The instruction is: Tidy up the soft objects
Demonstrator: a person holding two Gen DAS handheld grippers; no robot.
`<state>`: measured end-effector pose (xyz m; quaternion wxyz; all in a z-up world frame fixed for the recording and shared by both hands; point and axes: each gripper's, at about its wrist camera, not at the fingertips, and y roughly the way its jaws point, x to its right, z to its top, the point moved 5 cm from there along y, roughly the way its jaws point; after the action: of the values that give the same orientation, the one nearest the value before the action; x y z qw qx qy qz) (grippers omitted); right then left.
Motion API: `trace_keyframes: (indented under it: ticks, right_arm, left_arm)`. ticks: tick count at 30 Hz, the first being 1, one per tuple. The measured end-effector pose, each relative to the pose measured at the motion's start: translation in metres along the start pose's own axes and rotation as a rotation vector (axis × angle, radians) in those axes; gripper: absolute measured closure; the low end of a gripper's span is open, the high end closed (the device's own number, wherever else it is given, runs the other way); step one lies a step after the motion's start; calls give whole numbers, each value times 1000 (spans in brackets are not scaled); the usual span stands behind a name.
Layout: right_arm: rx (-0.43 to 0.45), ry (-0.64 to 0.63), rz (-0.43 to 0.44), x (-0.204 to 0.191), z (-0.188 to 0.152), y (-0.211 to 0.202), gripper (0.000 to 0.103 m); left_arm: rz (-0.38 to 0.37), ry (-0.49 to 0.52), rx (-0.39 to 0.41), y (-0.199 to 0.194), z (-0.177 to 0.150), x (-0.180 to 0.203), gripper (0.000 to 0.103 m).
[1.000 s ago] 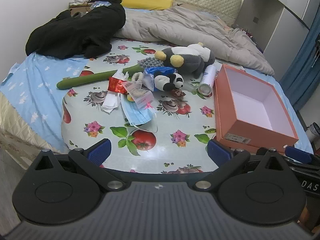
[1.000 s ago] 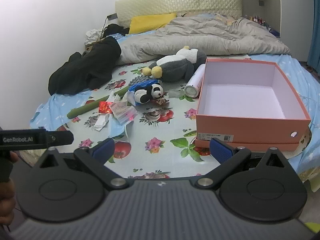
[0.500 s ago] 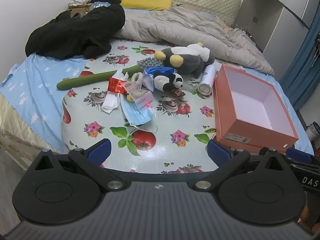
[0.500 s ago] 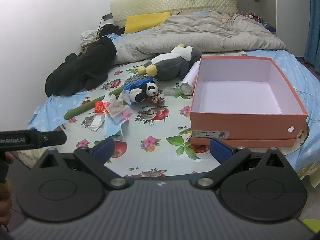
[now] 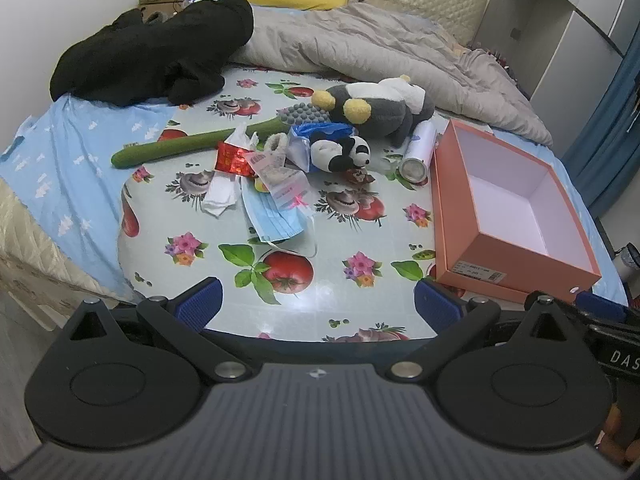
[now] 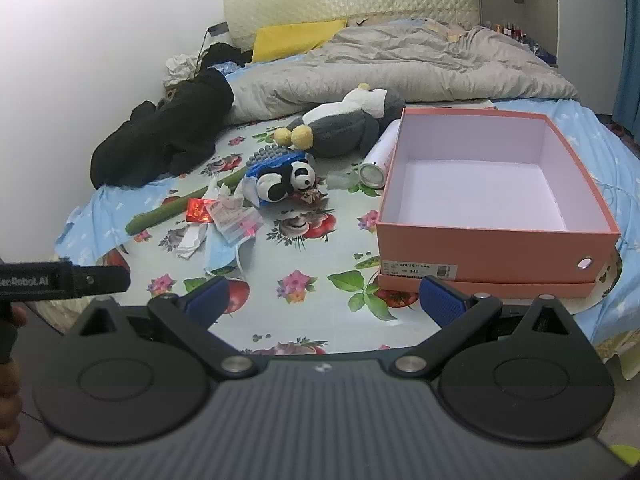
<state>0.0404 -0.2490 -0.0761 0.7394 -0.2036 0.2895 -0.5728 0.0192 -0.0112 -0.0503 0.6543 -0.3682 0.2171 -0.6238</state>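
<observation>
Left of the empty orange cardboard shoebox (image 6: 492, 184) on the flowered round tablecloth (image 5: 320, 276), a small black-and-white panda plush (image 5: 342, 154) lies beside a grey penguin plush (image 5: 380, 106), green foam stick (image 5: 176, 148) and blue face mask (image 5: 272, 220); left gripper (image 5: 316, 304) and right gripper (image 6: 324, 300) hover near the cloth's edge, jaws wide apart, holding nothing.

On the bed (image 5: 72, 184), the open box (image 5: 508, 208) lies right; the panda toy (image 5: 344, 154) lies left of it, the penguin toy (image 5: 380, 106) behind.
</observation>
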Motion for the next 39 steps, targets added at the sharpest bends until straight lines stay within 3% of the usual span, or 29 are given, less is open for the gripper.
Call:
trace_keyframes:
  ticks: [15,31,36,38,39]
  right_arm:
    - [-20,-10,14,-1,13,26,0]
    - [-82,-57,76,-24,51,105,0]
    - [-102,-66,90,-30,64,132,12]
    - [-118,-72,96,-31,67,145,28]
    - [-129,-75,98,-32,69,152,29]
  left_arm:
    - [3,-38,-48,31,13,-11,0]
    - [43,-82,-112,103,44,-37,0]
    - [45,-103,-118,131,55,-46,1]
    - [40,-109,-128,143,57,-49,2]
    - [37,-111,-134,151,58,-51,3]
